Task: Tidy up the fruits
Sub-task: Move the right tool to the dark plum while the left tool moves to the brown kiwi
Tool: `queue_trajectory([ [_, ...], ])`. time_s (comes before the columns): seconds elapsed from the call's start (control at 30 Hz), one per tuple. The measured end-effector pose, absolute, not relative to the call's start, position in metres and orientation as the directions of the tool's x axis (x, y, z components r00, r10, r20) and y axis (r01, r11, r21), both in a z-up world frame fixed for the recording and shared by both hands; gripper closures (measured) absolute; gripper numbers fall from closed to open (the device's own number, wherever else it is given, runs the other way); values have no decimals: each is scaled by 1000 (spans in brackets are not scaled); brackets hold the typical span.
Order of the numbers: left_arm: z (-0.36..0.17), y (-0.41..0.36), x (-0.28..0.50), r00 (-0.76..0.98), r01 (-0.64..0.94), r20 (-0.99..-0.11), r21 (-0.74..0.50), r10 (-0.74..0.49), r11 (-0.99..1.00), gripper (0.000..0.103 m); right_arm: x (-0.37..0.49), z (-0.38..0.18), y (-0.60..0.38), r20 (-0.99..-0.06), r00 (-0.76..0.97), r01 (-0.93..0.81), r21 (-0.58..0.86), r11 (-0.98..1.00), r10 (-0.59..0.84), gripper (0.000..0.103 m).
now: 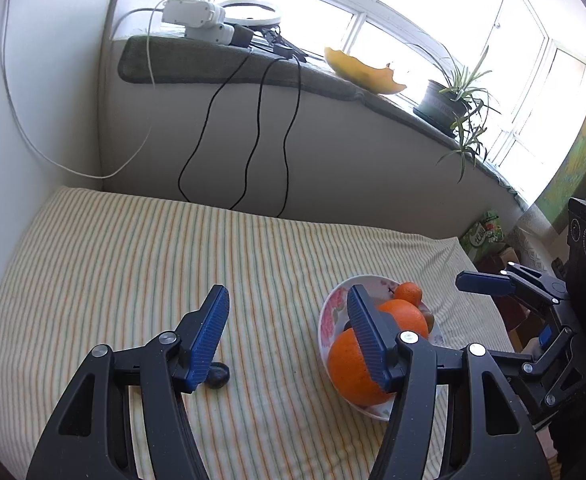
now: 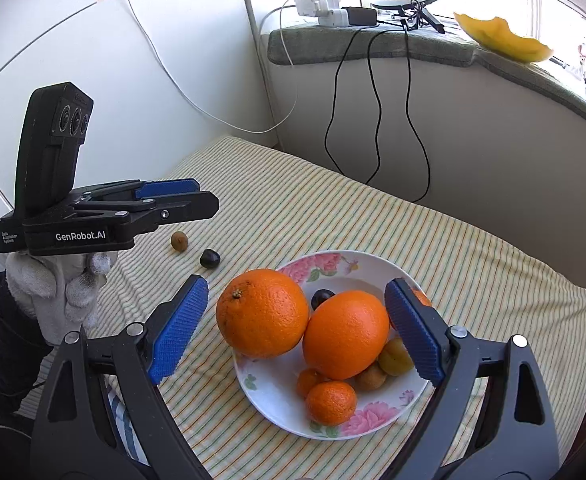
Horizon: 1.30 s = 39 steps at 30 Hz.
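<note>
I am holding my right tool [image 2: 297,330] with its blue ribbed pads spread wide and gripping nothing, just above the near rim of the white floral-patterned plate [image 2: 357,268] on the striped-cloth counter [image 2: 473,248]. Between the pads two large round oranges are sitting: one [image 2: 263,312] is leaning over the plate's rim at nine o'clock, the other [image 2: 347,334] is resting against it toward the middle. At the plate's six o'clock a small mandarin [image 2: 331,402] is lying, with a smaller orange fruit [image 2: 307,380] just beside it. Two yellowish-brown round fruits [image 2: 395,356] are tucked under the second orange at four o'clock. A dark plum [image 2: 321,298] is peeking out behind the oranges.

My left tool [image 1: 289,334] is also standing wide open and gripping nothing, hanging over the cloth at the plate's nine o'clock side. In the right wrist view I am seeing it from the side, held in my grey gloved left hand [image 2: 59,292].

Farther out on the cloth, a small dark glossy fruit [image 2: 210,258] is lying off the plate toward ten o'clock, and a small brown round fruit [image 2: 179,241] is sitting near it, a little beyond.

At the far side black cables [image 2: 377,92] are hanging down the wall from the grey-padded windowsill [image 2: 373,46], where a yellow melon rind [image 2: 501,38] is resting.
</note>
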State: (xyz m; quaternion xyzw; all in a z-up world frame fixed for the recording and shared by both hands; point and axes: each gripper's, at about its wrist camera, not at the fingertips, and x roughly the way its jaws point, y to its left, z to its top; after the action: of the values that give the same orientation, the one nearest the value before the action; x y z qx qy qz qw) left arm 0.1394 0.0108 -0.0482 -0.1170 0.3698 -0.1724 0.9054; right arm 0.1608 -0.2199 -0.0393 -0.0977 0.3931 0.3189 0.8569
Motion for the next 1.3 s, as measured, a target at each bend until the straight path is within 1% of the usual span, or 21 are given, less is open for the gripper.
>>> queue_trajectory([
  [0.17, -55, 35, 129, 677, 179, -647, -318, -351, 931, 42, 147, -41, -188, -741, 487, -681, 10, 733, 462, 11],
  [0.63, -67, 68, 105, 690, 119, -678, -239, -253, 964, 42, 139, -56, -132, -778, 414, -760, -9, 650, 474, 11],
  [0.87, -70, 74, 101, 695, 121, -678, -216, -238, 969, 42, 139, -65, -111, -804, 385, -783, -24, 621, 454, 11],
  [1.07, -84, 82, 104, 673, 116, -694, -243, -257, 963, 43, 142, -73, -94, -829, 367, -806, -55, 590, 423, 11],
  [1.13, -90, 83, 105, 659, 121, -703, -251, -267, 960, 49, 143, -76, -89, -840, 358, -814, -68, 577, 407, 11],
  [1.23, -99, 82, 106, 642, 129, -716, -254, -276, 959, 55, 145, -85, -81, -860, 340, -826, -80, 557, 381, 11],
  [1.27, -101, 82, 106, 636, 131, -719, -255, -278, 958, 56, 146, -88, -78, -866, 337, -830, -87, 551, 370, 12],
  [1.3, -104, 82, 107, 631, 134, -723, -257, -282, 957, 58, 147, -91, -75, -873, 331, -834, -92, 545, 359, 16],
])
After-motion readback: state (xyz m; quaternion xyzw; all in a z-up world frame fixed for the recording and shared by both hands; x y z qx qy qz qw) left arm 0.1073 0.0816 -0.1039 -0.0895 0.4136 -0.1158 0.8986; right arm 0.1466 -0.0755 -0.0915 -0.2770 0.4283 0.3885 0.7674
